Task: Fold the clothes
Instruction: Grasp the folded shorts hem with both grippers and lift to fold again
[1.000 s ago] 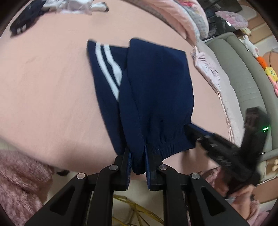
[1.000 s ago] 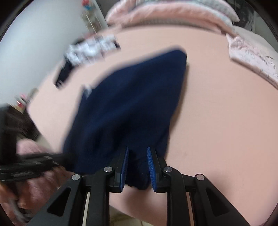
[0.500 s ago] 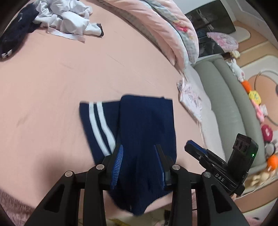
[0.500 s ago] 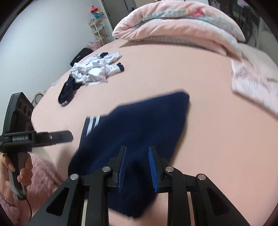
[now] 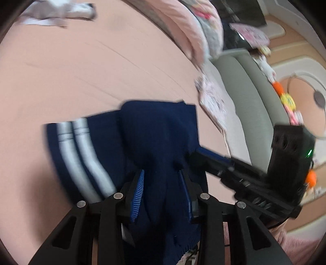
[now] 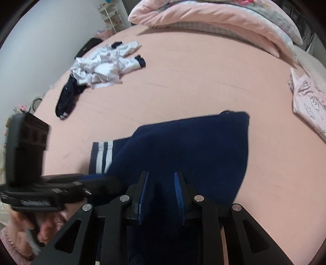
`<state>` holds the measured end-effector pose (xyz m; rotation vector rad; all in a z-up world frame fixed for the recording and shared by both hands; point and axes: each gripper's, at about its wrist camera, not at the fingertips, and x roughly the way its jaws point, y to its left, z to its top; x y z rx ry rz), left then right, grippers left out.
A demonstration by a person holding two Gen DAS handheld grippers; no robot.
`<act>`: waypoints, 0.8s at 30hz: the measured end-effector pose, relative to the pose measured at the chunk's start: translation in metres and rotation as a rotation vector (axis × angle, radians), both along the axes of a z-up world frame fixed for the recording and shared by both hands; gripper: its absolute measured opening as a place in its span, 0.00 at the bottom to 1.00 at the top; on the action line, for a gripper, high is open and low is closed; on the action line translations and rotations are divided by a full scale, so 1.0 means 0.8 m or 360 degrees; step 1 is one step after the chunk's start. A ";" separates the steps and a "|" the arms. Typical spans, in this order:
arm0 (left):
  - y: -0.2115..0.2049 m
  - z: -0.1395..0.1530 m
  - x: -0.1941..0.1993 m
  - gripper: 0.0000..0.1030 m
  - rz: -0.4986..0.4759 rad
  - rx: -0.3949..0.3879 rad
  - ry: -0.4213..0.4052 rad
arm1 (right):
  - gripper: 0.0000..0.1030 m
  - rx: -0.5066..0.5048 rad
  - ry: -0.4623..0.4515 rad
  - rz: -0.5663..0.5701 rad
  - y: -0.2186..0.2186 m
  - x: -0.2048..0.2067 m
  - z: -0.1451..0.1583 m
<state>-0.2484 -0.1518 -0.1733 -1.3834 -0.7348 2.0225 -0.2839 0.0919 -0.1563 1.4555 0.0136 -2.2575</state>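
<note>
On the bed [image 6: 183,85], navy trousers [image 5: 159,138] lie folded — both grippers, left [image 5: 163,195] closing, right [image 6: 161,195] narrow, now released, fold done.

1. The trousers [image 6: 183,155] lie folded on the bed [image 6: 183,85], at its near edge.
2. A heap of clothes [image 6: 106,65] lies on the bed far behind the trousers, to the left.
3. A quilt [image 6: 214,18] is piled along the bed's far edge.
4. A small garment [image 6: 307,102] lies at the bed's right edge.
5. A sofa [image 5: 250,91] stands beyond that right edge.
</note>
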 end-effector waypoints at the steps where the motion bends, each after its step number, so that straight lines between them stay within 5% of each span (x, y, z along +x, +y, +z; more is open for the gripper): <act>1: 0.007 0.003 0.003 0.29 -0.0027 -0.0044 0.0030 | 0.24 -0.0044 0.0005 0.0005 0.004 -0.002 0.004; 9: 0.032 0.012 0.019 0.29 -0.0155 -0.0217 0.0148 | 0.26 -0.0027 -0.0265 0.0291 -0.038 -0.054 -0.043; 11: 0.023 0.014 0.015 0.29 -0.0119 -0.0191 0.0146 | 0.25 0.0046 -0.0270 0.0227 -0.028 -0.054 -0.053; 15: -0.009 0.012 0.011 0.23 0.0196 -0.0202 0.0116 | 0.25 0.0072 -0.0215 0.0057 0.021 -0.043 -0.058; 20: 0.012 0.002 -0.010 0.21 0.0145 -0.0209 0.0103 | 0.25 0.0054 -0.0093 -0.0067 0.059 -0.007 -0.055; 23: 0.040 0.017 -0.012 0.27 0.0080 -0.0236 0.0205 | 0.25 0.0008 -0.0079 -0.0087 0.068 0.004 -0.057; 24: 0.049 0.016 -0.018 0.38 0.0072 -0.0297 0.0204 | 0.25 0.0004 -0.0085 -0.0087 0.070 0.004 -0.058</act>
